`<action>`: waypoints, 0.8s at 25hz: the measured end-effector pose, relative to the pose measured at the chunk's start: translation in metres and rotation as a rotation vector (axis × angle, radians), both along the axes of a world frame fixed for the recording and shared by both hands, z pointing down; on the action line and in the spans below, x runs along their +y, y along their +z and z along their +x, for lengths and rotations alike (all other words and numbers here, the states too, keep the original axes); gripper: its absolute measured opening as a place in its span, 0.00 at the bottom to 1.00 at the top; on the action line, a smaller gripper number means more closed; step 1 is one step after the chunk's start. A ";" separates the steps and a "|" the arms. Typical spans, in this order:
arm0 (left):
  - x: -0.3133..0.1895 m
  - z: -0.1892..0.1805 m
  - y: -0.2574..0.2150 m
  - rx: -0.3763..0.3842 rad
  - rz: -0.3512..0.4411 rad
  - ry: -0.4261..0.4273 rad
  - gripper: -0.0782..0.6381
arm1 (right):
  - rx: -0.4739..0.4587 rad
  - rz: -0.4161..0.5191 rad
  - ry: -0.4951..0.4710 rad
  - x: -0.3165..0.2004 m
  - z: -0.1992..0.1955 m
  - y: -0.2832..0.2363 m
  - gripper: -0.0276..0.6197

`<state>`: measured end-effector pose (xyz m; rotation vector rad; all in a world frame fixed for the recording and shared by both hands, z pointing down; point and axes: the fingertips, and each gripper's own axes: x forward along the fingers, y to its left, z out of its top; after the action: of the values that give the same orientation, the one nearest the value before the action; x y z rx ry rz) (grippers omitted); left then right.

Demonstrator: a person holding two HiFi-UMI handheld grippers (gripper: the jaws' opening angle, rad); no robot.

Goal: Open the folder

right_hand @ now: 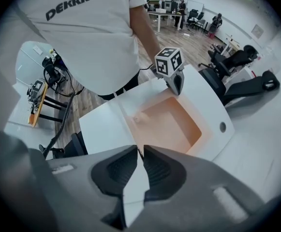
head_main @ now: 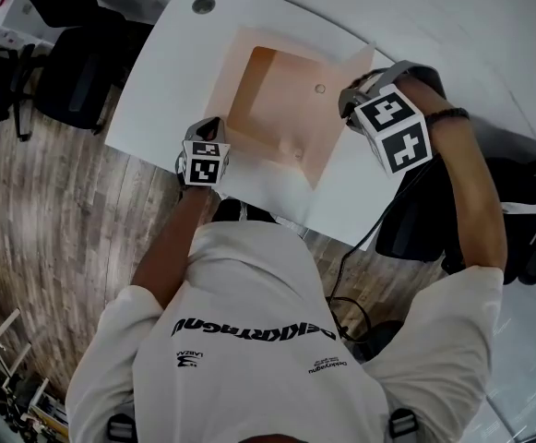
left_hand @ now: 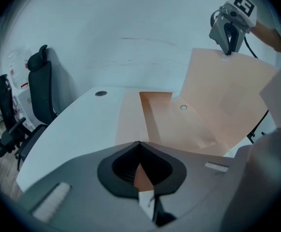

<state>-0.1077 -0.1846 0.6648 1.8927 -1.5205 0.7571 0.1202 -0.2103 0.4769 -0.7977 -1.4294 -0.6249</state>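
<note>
**Folder cover up, both jaws clamped**

The left gripper (left_hand: 139,145) has its jaws clenched on the near edge of the peach folder (head_main: 281,118). The folder's lower leaf lies flat on the white bench (head_main: 157,81), towards the person's edge. The right gripper (right_hand: 141,152) points down, its jaws pinched on the thin top rim of the cover (left_hand: 227,98). The cover stands raised and tilted at the folder's right side. Black chairs (head_main: 74,72) stand off the bench's left edge.

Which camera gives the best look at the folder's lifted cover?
The left gripper view: the lifted cover faces it broadly, with the right gripper pinching its top edge. The head view shows it foreshortened from above; the right gripper view shows only its thin edge between that gripper's jaws.
</note>
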 end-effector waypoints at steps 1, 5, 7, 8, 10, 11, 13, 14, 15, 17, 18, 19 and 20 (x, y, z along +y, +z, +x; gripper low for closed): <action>0.000 0.000 0.000 0.002 0.000 -0.002 0.10 | 0.005 0.004 0.001 0.001 0.004 0.001 0.10; 0.000 0.002 -0.003 0.020 -0.004 -0.009 0.10 | 0.018 0.014 0.014 0.003 0.020 0.006 0.10; 0.000 0.002 -0.002 0.015 -0.004 -0.008 0.10 | 0.023 0.013 0.028 0.004 0.028 0.008 0.10; 0.000 0.002 -0.002 0.011 -0.003 -0.008 0.10 | 0.027 0.012 0.034 0.004 0.032 0.009 0.10; 0.000 0.002 -0.001 0.005 0.000 -0.005 0.10 | 0.031 0.009 0.044 0.005 0.039 0.012 0.10; 0.000 0.002 -0.001 0.003 0.000 -0.004 0.10 | 0.031 0.007 0.050 0.005 0.043 0.013 0.10; 0.000 0.002 -0.001 0.002 -0.003 -0.005 0.10 | 0.032 0.005 0.061 0.005 0.049 0.016 0.10; 0.000 0.003 -0.001 0.001 -0.003 -0.006 0.10 | 0.034 0.005 0.065 0.005 0.053 0.018 0.10; 0.000 0.003 -0.002 -0.001 -0.004 -0.007 0.10 | 0.037 0.005 0.068 0.005 0.056 0.019 0.10; 0.000 0.003 -0.001 -0.009 -0.002 -0.008 0.10 | 0.044 0.006 0.072 0.004 0.063 0.023 0.10; -0.001 0.002 -0.001 -0.012 -0.002 -0.009 0.10 | 0.048 0.007 0.073 0.004 0.066 0.025 0.10; -0.001 0.003 -0.001 -0.014 -0.002 -0.010 0.10 | 0.051 0.006 0.075 0.004 0.070 0.026 0.10; 0.000 0.004 -0.001 -0.014 -0.003 -0.010 0.10 | 0.053 0.007 0.076 0.004 0.074 0.026 0.10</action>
<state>-0.1039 -0.1850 0.6636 1.8804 -1.5356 0.7695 0.1943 -0.2063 0.5029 -0.7459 -1.4019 -0.5459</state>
